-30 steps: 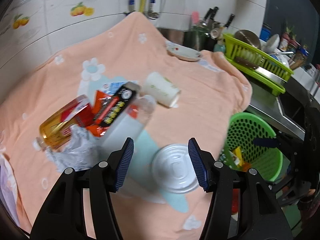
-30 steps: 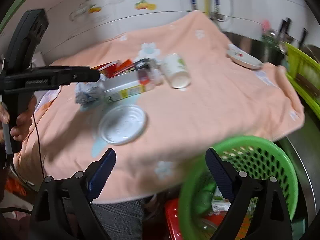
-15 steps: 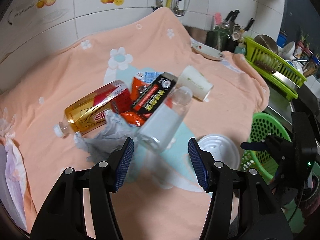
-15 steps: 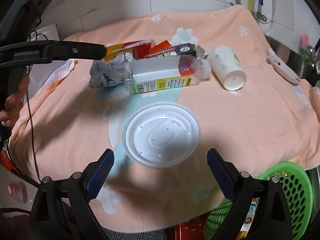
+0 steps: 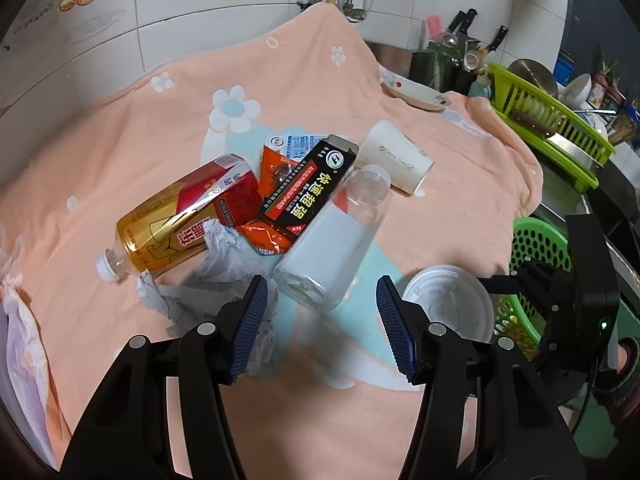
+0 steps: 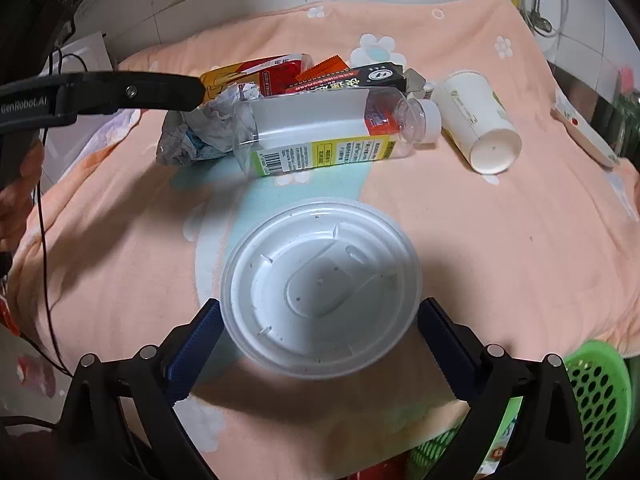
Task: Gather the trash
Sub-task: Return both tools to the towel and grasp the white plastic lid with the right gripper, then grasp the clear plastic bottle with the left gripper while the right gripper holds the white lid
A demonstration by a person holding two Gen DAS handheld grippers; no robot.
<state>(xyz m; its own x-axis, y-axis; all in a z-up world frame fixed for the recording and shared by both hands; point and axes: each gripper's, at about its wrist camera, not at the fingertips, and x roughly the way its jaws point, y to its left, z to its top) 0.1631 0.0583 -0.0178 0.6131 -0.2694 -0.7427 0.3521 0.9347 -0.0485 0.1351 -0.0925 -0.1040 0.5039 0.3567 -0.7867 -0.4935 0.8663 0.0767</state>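
Note:
On the peach towel (image 5: 120, 128) lies a heap of trash: an amber drink bottle (image 5: 180, 220), crumpled grey paper (image 5: 208, 280), a black packet (image 5: 308, 184), an orange wrapper (image 5: 272, 176), a clear plastic bottle (image 5: 332, 248) and a tipped paper cup (image 5: 394, 160). My left gripper (image 5: 320, 332) hovers open just short of the clear bottle's base, holding nothing. A white plastic lid (image 6: 320, 288) lies flat near the towel's front edge. My right gripper (image 6: 320, 344) straddles it with jaws still opening, and the pads flank the rim without gripping it.
A green perforated basket (image 6: 596, 392) with some wrappers inside stands below the towel's right edge. A small plate (image 5: 416, 94), a green dish rack (image 5: 548, 120) and knives line the back right. Tiled wall behind. A person's hand (image 6: 16, 184) holds the left gripper's handle.
The right gripper swung from above the green basket to over the white lid and dropped close to it, jaws a little wider. The left gripper shifted toward the trash heap.

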